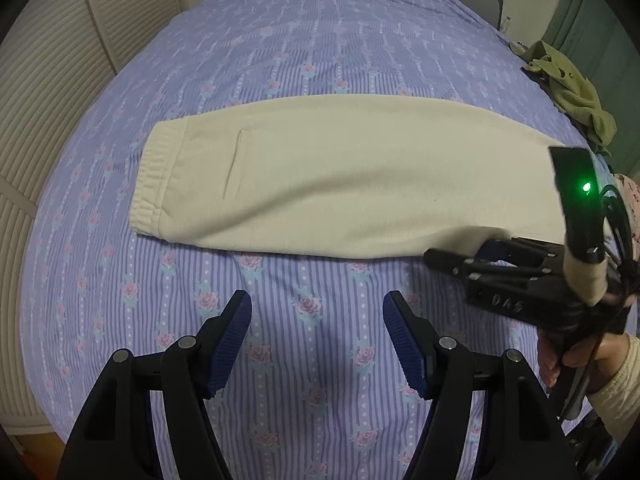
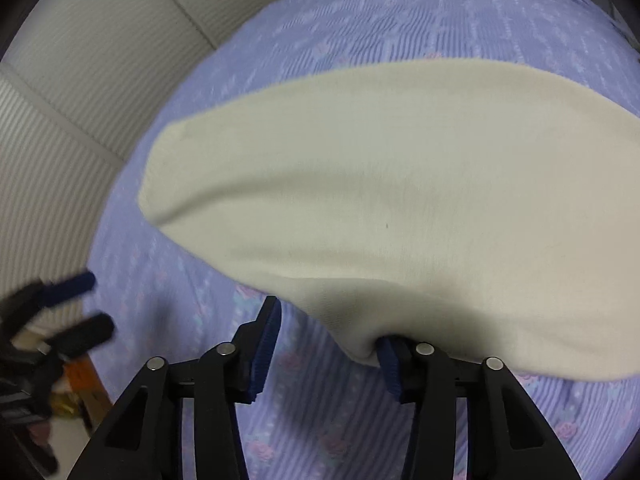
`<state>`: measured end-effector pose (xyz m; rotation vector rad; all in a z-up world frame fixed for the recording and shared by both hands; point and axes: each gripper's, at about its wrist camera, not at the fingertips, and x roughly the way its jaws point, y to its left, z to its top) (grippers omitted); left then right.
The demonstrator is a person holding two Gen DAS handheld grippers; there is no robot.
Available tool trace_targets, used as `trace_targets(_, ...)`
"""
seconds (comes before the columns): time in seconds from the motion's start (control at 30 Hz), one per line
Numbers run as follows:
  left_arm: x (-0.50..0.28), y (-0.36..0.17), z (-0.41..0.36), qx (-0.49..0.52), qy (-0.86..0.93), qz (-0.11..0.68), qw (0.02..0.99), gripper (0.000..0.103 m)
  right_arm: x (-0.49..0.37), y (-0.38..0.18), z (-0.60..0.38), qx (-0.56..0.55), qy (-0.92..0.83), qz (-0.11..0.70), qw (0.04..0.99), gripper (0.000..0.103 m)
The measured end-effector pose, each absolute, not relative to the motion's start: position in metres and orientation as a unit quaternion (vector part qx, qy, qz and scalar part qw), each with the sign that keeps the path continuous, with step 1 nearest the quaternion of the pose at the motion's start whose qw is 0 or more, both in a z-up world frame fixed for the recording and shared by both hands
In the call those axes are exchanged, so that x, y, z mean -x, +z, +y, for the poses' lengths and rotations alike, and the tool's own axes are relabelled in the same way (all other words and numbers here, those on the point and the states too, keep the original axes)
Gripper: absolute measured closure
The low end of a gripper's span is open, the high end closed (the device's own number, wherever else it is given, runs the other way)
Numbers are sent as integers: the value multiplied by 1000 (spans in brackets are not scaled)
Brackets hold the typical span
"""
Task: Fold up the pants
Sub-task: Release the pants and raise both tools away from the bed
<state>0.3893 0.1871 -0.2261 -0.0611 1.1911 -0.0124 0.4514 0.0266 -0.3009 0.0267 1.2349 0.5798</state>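
Observation:
Cream sweatpants (image 1: 340, 176) lie flat across the bed, folded lengthwise, with the elastic waistband at the left. My left gripper (image 1: 317, 340) hovers open over bare bedspread just in front of the pants' near edge, with nothing between its blue pads. My right gripper (image 1: 452, 260) reaches in from the right, at the near edge of the leg end. In the right wrist view the pants (image 2: 400, 180) fill the frame. Their near edge drapes over the right finger of my right gripper (image 2: 326, 344). Its jaws stand apart, and the left pad is clear of the cloth.
The bed has a purple striped floral spread (image 1: 280, 60). An olive green garment (image 1: 576, 92) is bunched at the bed's right edge. White louvered doors (image 1: 60, 80) stand along the left. A person's hand (image 1: 568, 360) holds the right gripper's handle.

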Motion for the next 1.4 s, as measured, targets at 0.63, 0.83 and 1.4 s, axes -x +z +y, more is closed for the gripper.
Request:
trace_targets(0.63,-381,-218,181,9,-31,559,828,36,-421,-288,4,-12,198,637,745,82)
trace_targets(0.83,-364,-189,162,-18,-84,537,839,32,-376,-214,-24,-32,164,581,797,51)
trace_targets(1.4,-345,-105,-33,-56,-184,447,874,26,-314,-109,-250,-116,22,463,878,50)
